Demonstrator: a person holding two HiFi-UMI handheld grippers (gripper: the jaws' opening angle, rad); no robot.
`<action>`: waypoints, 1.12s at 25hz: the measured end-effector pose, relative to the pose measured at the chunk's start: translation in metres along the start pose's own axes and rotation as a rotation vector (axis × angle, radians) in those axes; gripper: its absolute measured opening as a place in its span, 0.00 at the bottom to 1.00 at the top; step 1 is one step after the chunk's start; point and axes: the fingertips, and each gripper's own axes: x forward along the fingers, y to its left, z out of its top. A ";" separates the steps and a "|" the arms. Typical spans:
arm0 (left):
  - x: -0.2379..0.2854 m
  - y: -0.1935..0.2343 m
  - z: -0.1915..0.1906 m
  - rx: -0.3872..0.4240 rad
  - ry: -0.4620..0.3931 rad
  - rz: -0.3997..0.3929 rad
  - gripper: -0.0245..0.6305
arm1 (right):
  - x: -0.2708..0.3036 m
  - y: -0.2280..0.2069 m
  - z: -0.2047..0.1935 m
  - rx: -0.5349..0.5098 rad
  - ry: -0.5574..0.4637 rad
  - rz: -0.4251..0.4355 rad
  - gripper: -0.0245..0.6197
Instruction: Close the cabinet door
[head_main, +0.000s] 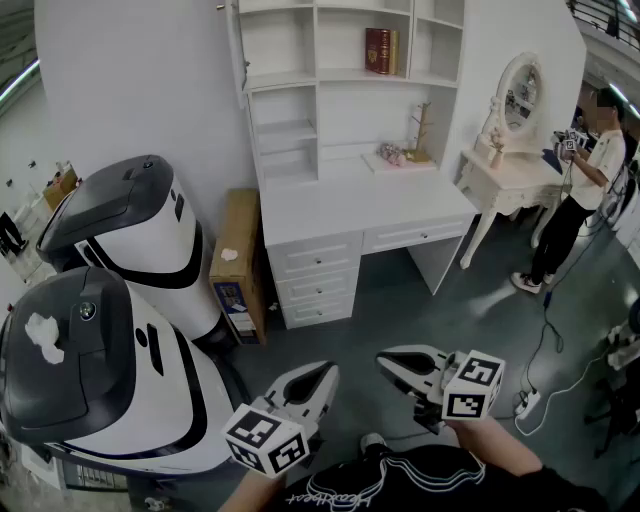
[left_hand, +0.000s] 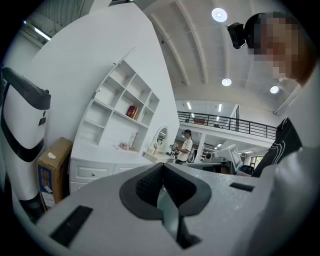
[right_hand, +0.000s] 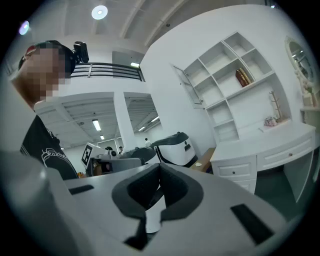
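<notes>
A white shelf cabinet (head_main: 330, 90) stands on a white desk with drawers against the far wall. Its thin door (head_main: 236, 50) hangs open at the upper left corner, edge-on in the head view; it also shows as the door (right_hand: 186, 86) in the right gripper view and the door (left_hand: 116, 64) in the left gripper view. My left gripper (head_main: 312, 380) and right gripper (head_main: 395, 362) hover low and close to me, far from the cabinet. Both are shut with nothing in them: left gripper (left_hand: 161, 167), right gripper (right_hand: 159, 167).
Two large white-and-black machines (head_main: 130, 250) stand at the left, with a cardboard box (head_main: 238, 260) leaning beside the desk. A white dressing table with an oval mirror (head_main: 510, 170) and a standing person (head_main: 585, 190) are at the right. A power strip (head_main: 528, 402) and cables lie on the floor.
</notes>
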 end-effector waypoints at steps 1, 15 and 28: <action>-0.004 0.000 0.001 0.003 -0.002 0.000 0.04 | 0.002 0.004 0.000 -0.002 -0.001 0.002 0.05; -0.044 0.000 0.007 0.030 -0.011 0.016 0.04 | 0.030 0.043 -0.005 -0.026 0.009 0.050 0.05; -0.048 0.038 0.019 0.052 -0.029 0.106 0.04 | 0.070 0.025 0.008 -0.026 0.009 0.149 0.05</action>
